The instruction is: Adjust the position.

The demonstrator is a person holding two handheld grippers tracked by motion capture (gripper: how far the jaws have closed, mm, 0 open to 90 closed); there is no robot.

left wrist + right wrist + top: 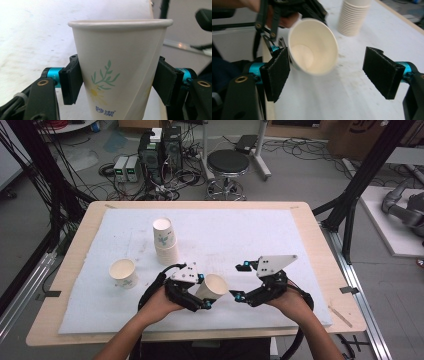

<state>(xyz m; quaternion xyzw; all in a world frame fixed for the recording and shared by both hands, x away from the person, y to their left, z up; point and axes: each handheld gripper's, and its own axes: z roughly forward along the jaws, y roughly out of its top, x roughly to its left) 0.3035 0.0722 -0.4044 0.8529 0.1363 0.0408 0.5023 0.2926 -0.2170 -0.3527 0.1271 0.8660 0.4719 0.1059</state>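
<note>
My left gripper (pixel 204 291) is shut on a white paper cup (pixel 213 287) printed with a green sprig, held tilted just above the white mat with its mouth toward the right gripper. In the left gripper view both pads press the sides of the cup (pixel 117 67). My right gripper (pixel 239 281) is open, a short way right of the cup. In the right gripper view the cup's empty mouth (pixel 312 50) faces the camera, just beyond the spread jaws and nearer the left pad (pixel 275 75).
A stack of paper cups (pixel 164 240) stands at the mat's middle left and is also in the right gripper view (pixel 353 17). A single upright cup (pixel 123 272) stands left of the left hand. The white mat (pixel 260 235) covers the wooden table.
</note>
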